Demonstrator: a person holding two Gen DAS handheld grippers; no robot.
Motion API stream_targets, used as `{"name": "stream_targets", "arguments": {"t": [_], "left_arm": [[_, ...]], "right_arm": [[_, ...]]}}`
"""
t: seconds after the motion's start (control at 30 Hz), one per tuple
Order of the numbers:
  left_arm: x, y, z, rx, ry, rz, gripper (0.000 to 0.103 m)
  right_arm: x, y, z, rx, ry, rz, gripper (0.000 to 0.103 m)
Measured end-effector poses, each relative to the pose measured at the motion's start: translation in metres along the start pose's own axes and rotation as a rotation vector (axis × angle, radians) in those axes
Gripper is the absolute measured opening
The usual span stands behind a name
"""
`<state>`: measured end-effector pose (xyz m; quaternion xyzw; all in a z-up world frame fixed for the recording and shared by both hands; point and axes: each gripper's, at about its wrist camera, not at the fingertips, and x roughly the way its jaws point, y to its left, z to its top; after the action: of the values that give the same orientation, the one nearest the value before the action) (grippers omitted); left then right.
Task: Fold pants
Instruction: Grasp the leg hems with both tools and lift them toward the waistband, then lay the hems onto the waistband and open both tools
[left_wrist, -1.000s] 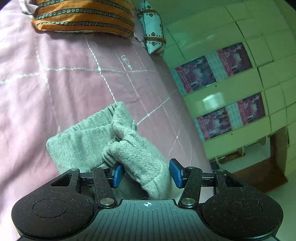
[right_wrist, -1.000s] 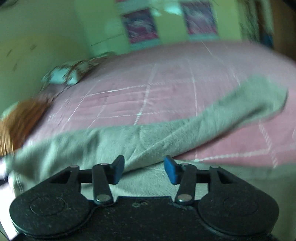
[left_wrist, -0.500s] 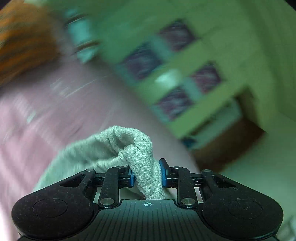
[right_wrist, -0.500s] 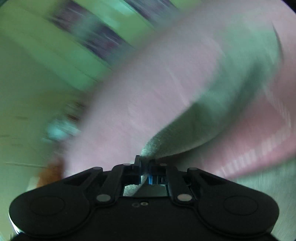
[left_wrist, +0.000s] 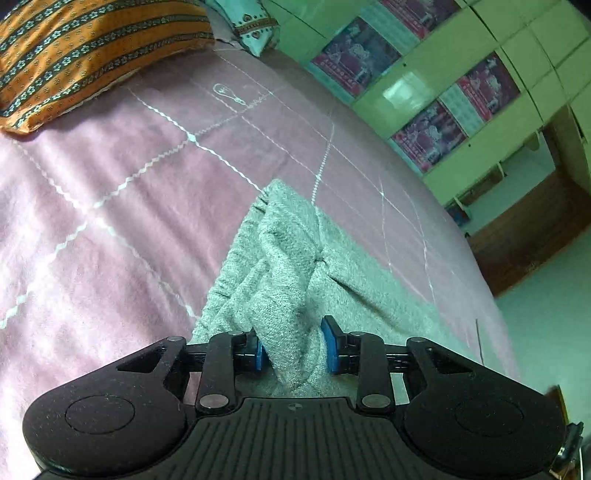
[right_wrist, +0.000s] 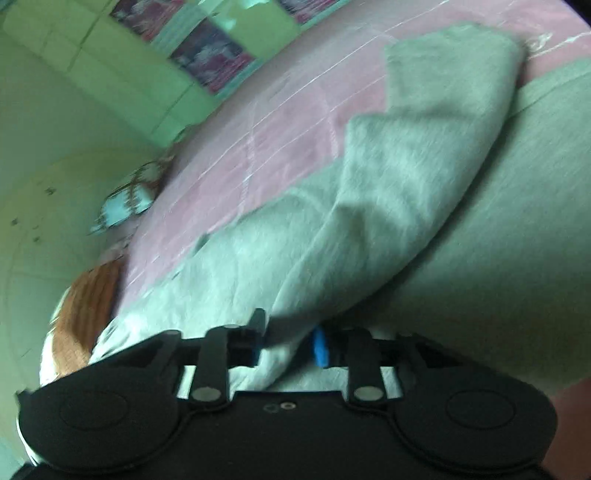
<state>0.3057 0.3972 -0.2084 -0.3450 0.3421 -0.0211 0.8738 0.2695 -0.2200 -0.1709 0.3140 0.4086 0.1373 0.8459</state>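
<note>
Left gripper (left_wrist: 293, 343): jaws are easing apart after clamping half a second ago; a bunched ridge of the grey pants (left_wrist: 284, 258) is sitting between the blue pads, touching the left pad, with a gap showing at the right pad. Reading: narrow and letting go, not gripping.
Right gripper (right_wrist: 286, 345): jaws are likewise opening after being pinched shut on cloth; a fold of the pants (right_wrist: 388, 192) is running between the pads. View is blurred, so whether either pad is pressing cannot be told.
Pants, position: lying on the pink bedsheet (left_wrist: 110, 192), one layer now doubled over another; upper flap is resting diagonally on the lower layer in the right view.
Change since a second ago: both grippers were wide, then closed on fabric and carried it; both are now releasing with the cloth laid down.
Meaning for task: one fold is probably being completed; bunching near the left gripper likely needs smoothing.
Surroundings: orange patterned pillow (left_wrist: 92, 48) at the head of the bed, green cabinets (left_wrist: 461, 92) beyond.
</note>
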Motion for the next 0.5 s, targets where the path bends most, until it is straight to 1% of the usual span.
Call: {"name": "stream_targets", "arguments": {"t": [0.03, 0.07, 0.1, 0.13, 0.17, 0.23, 0.27, 0.3, 0.33, 0.37, 0.4, 0.43, 0.47, 0.5], "left_arm": [[0.001, -0.002, 0.000, 0.008, 0.001, 0.008, 0.028], [0.000, -0.004, 0.002, 0.004, 0.001, -0.002, 0.025], [-0.006, -0.002, 0.003, -0.004, -0.016, -0.043, 0.024], [-0.019, 0.002, 0.009, 0.001, -0.055, -0.105, 0.024], [-0.027, -0.001, 0.012, 0.023, -0.085, -0.142, 0.024], [-0.037, 0.002, 0.015, 0.040, -0.113, -0.165, 0.024], [-0.035, 0.007, 0.014, 0.043, -0.099, -0.141, 0.024], [-0.027, 0.010, 0.009, 0.088, -0.051, -0.060, 0.024], [-0.014, 0.013, 0.002, 0.131, 0.013, 0.020, 0.024], [-0.009, 0.014, -0.005, 0.152, 0.014, 0.032, 0.024], [-0.012, 0.013, -0.007, 0.138, -0.010, 0.029, 0.024], [-0.013, 0.013, -0.008, 0.117, -0.018, 0.031, 0.024], [-0.014, 0.011, -0.008, 0.119, -0.022, 0.038, 0.024], [-0.014, 0.009, -0.010, 0.135, -0.023, 0.049, 0.024]], "right_arm": [[0.002, -0.001, 0.001, 0.009, 0.011, -0.017, 0.012], [0.005, -0.002, 0.003, -0.008, 0.017, -0.040, 0.004], [0.000, 0.001, 0.003, -0.036, 0.005, -0.032, 0.003], [-0.009, 0.010, 0.003, -0.059, -0.028, 0.014, 0.003], [-0.020, 0.015, 0.006, -0.086, -0.054, 0.047, 0.003], [-0.034, 0.021, 0.005, -0.138, -0.082, 0.074, 0.003], [-0.037, 0.015, 0.001, -0.133, -0.080, 0.081, 0.003], [-0.034, 0.008, -0.003, -0.127, -0.060, 0.078, 0.003], [-0.019, 0.003, -0.010, -0.138, 0.000, 0.041, 0.004], [-0.005, -0.010, -0.013, -0.139, 0.072, -0.007, 0.005], [0.000, -0.017, -0.018, -0.115, 0.071, -0.011, 0.004], [-0.001, -0.017, -0.019, -0.087, 0.049, 0.003, 0.004], [-0.002, -0.016, -0.019, -0.074, 0.041, 0.005, 0.007], [-0.002, -0.015, -0.020, -0.072, 0.037, 0.001, 0.008]]}}
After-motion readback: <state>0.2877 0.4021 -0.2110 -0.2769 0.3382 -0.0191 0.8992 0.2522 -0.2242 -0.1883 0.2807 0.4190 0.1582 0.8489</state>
